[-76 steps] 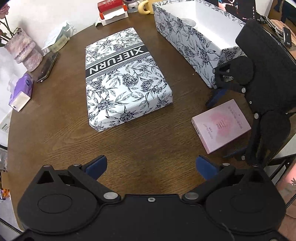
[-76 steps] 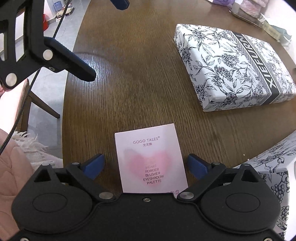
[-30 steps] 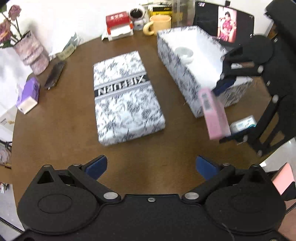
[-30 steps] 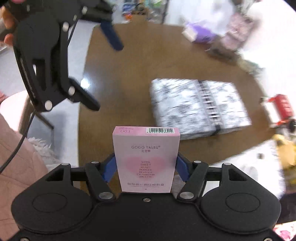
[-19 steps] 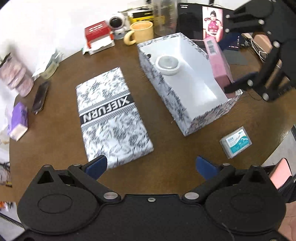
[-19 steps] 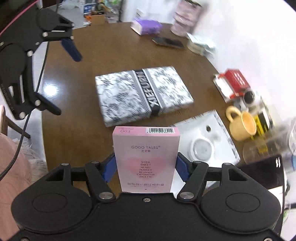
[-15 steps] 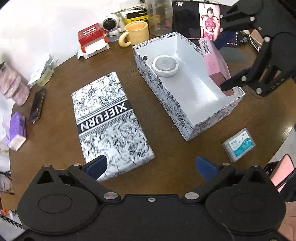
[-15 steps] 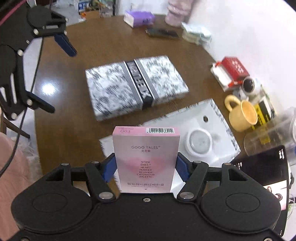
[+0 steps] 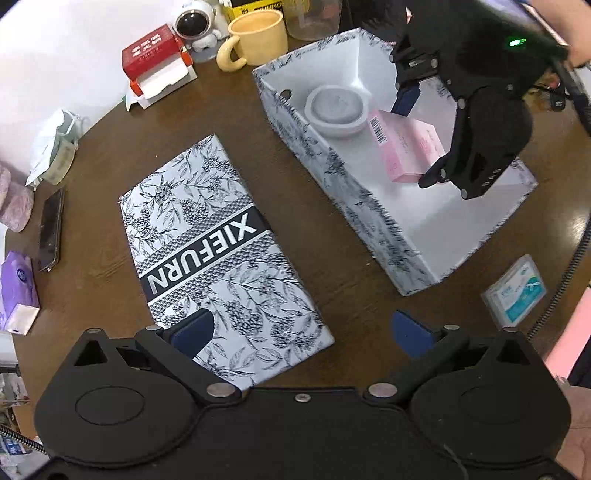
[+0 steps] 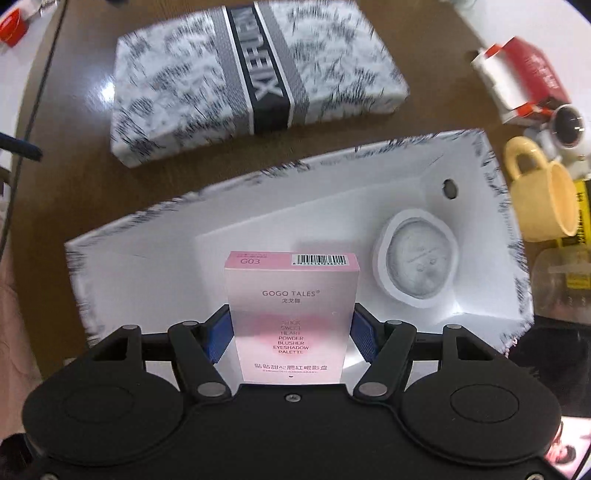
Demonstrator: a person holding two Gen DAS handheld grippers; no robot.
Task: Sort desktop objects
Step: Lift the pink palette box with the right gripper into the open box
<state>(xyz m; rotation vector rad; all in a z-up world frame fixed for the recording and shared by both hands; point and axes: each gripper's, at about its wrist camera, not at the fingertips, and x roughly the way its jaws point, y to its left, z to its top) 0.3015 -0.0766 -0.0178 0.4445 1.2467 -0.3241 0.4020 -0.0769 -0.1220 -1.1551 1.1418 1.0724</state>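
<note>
Right gripper (image 10: pixel 291 334) clamped on pink palette box (image 10: pixel 291 314), blue fingers (image 10: pixel 219 334) pressed against both sides, box upright in right wrist view with barcode end up. In left wrist view same gripper (image 9: pixel 417 140) sat at upper right, inside open floral box (image 9: pixel 354 192), pink palette box (image 9: pixel 406 146) tilted low over the white floor; contact with floor: couldn't tell. Round white dish (image 9: pixel 338 109) lay in the far end of the floral box, just beside the palette box's barcode end. Small dark hole in box wall near the dish.

Left gripper (image 9: pixel 303 332) spread wide, nothing held, at bottom centre of its view; left finger (image 9: pixel 194 330) overlapped the near corner of floral lid (image 9: pixel 221 254), contact unclear. Lid lay flat on brown worktop (image 9: pixel 103 155), centre-left, apart from the open box.

Small blue-and-white card pack (image 9: pixel 515 293) lay on the worktop at right edge, near the open box's near corner. Yellow mug (image 9: pixel 258 38), red-and-white box (image 9: pixel 155 62) and small white robot toy (image 9: pixel 195 26) sat along top of frame. Phone (image 9: pixel 51 229) and purple packet (image 9: pixel 16 288) at left edge.
</note>
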